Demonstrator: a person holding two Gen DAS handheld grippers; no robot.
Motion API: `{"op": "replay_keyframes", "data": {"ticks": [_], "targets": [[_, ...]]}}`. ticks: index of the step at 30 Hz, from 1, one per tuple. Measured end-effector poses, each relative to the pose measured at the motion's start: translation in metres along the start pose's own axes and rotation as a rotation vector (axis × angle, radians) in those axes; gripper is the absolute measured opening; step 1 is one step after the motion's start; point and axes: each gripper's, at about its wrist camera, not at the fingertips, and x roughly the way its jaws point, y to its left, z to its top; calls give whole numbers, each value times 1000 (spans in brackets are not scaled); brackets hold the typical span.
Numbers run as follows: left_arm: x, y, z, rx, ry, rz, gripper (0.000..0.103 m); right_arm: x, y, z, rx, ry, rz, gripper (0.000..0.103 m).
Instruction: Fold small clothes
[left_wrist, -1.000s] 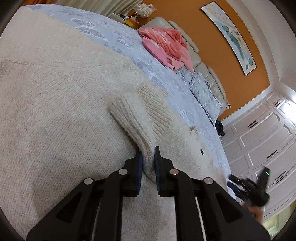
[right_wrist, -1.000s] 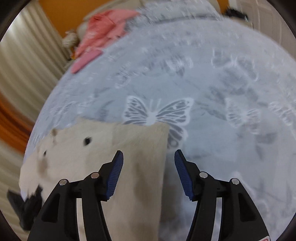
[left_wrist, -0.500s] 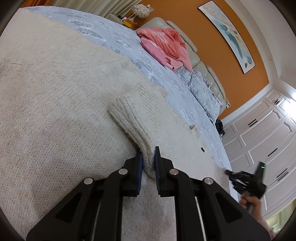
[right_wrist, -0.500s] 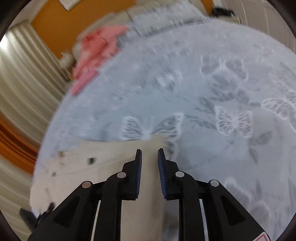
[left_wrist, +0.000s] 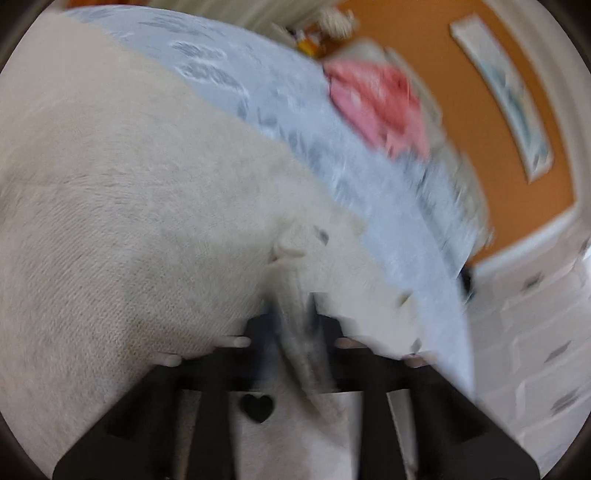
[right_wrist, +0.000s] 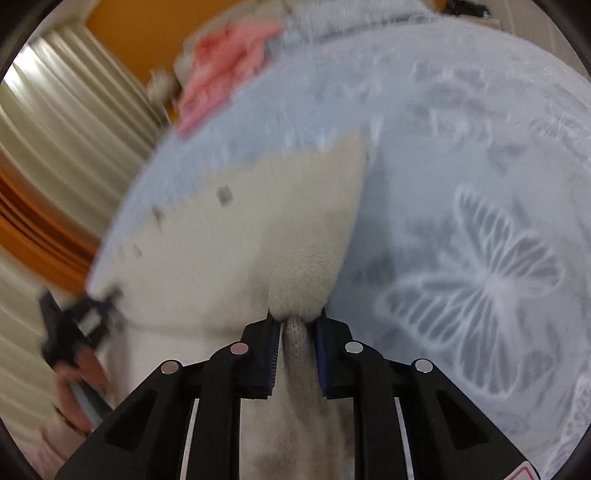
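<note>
A cream knitted cardigan (left_wrist: 129, 221) with small dark buttons lies on a pale blue bed cover with white butterflies (left_wrist: 280, 110). My left gripper (left_wrist: 293, 325) is shut on a fold of the cardigan; the view is blurred by motion. In the right wrist view the cardigan (right_wrist: 258, 229) runs up and left from my right gripper (right_wrist: 295, 325), which is shut on its edge near a corner. The left gripper (right_wrist: 79, 325), held in a hand, shows at the left of the right wrist view.
A pink garment (left_wrist: 376, 107) lies at the head of the bed, also seen in the right wrist view (right_wrist: 221, 66). Orange wall with a picture (left_wrist: 513, 96), white cupboards (left_wrist: 535, 332) at right. Curtains (right_wrist: 66, 140) hang at left. The bed cover (right_wrist: 480, 221) stretches right.
My right gripper shut on the cardigan's edge and now lifts it. My left gripper, still shut on the fabric, is moving fast, and the ribbed sleeve cuff is no longer spread out ahead of it.
</note>
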Motion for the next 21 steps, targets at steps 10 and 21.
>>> {"op": "replay_keyframes", "data": {"ticks": [10,21], "targets": [[-37,17,-1,50,-43,-50,16,-19,17,-17,-150,-4,-141,30],[-170,192,114,-346,-396,420,87,-50,78,-137,-270,125,-67,50]]}}
